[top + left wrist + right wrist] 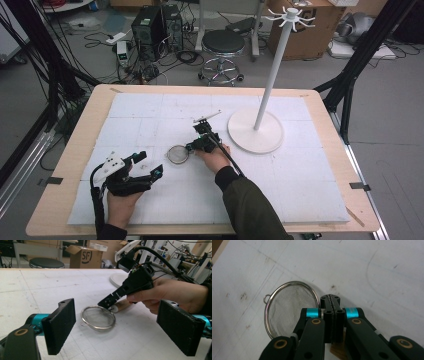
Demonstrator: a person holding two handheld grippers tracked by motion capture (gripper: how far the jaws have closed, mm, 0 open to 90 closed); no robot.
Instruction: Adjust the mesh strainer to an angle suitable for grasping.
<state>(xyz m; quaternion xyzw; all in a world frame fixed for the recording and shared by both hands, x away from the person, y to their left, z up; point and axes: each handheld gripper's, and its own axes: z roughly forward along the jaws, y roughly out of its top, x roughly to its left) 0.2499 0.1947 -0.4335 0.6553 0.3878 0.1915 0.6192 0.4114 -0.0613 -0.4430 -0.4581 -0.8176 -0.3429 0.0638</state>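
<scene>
Readable writing: "SF" logo on the cardboard box point(85, 257) on the floor beyond the bench's far edge; no other legible labels.

Sieve point(177, 154) = landmark. Small round metal mesh one w/ a wire loop on its rim, lying flat on the white foam mat point(150, 110) roughly mid-bench, a bit toward the person's side. Its wooden handle point(122, 305) points away from the left tongs, toward the right hand.

Right tongs point(333, 301): pressed together, nothing visibly pinched between the pads; tips sit just beside the sieve rim, over the handle end. Can't tell if they touch the handle. Right hand point(215, 157) just right of the sieve in the high view.

Left tongs point(150, 163): spread wide, empty, low over the mat, near the sieve on the side opposite the handle, aimed at it. Left hand point(122, 200) nearer the front edge.

White stand point(256, 131) w/ round base and tall pole, hooks on top: behind and right of the sieve, well apart.

Room: mat is bare left of, in front of and far behind the sieve. Bench point(80, 145) wood margin shows all round the mat. Stool point(222, 47) on the floor past the far edge.
</scene>
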